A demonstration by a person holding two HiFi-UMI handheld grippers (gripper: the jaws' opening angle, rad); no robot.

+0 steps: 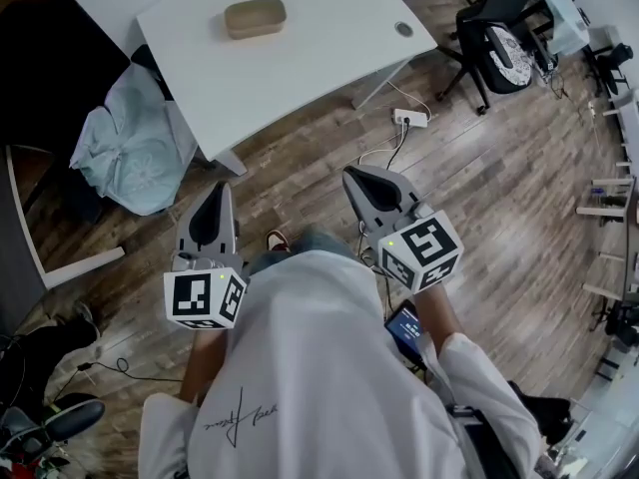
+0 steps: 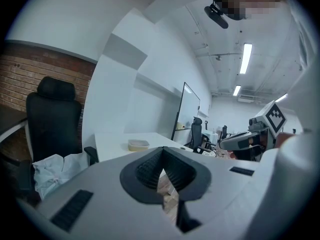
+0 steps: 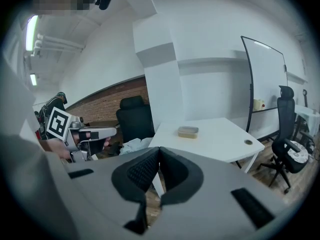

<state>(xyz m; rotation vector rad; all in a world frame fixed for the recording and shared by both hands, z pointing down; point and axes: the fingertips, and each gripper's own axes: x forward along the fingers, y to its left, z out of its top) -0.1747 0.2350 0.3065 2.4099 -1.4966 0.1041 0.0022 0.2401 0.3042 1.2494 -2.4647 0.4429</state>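
Observation:
I hold both grippers in front of my body, above a wooden floor and short of a white table [image 1: 319, 63]. My left gripper [image 1: 221, 188] is shut, its jaws meeting at the tip with nothing between them. My right gripper [image 1: 350, 173] is shut and empty too. A shallow tan container [image 1: 255, 17] sits on the table's far side, well beyond both. In the left gripper view the closed tips [image 2: 162, 152] point toward the container [image 2: 138, 144]. In the right gripper view the closed tips [image 3: 159, 152] point the same way, with the container [image 3: 188, 131] ahead.
A black office chair [image 1: 499, 38] stands at the right, and a power strip [image 1: 410, 119] with cables lies on the floor by the table leg. A light blue cloth [image 1: 135, 143] is draped over a chair at the left. A whiteboard [image 3: 265, 84] stands behind the table.

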